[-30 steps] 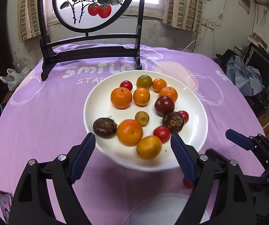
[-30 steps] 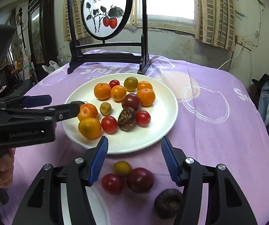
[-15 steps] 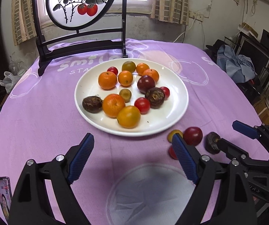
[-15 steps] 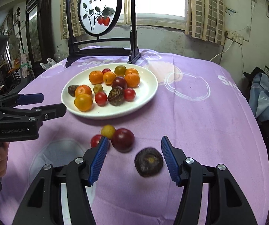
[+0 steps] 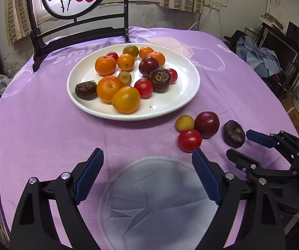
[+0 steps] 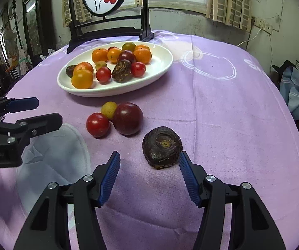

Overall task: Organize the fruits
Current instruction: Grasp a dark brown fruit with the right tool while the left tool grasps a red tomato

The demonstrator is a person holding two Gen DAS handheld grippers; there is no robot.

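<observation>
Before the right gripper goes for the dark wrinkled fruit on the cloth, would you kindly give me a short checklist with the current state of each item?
1. Right gripper open wide enough for the dark wrinkled fruit: ok.
2. Fruit centred between the fingers: not ok, it sits close to the right finger.
3. Fruit apart from the plum and its neighbours: ok, there is a gap.
4. Left gripper open, empty and clear of the approach: ok.
5. Free space on the white plate for the fruit: ok, its right side is bare.
6. Fruit firm enough to squeeze: cannot tell.
</observation>
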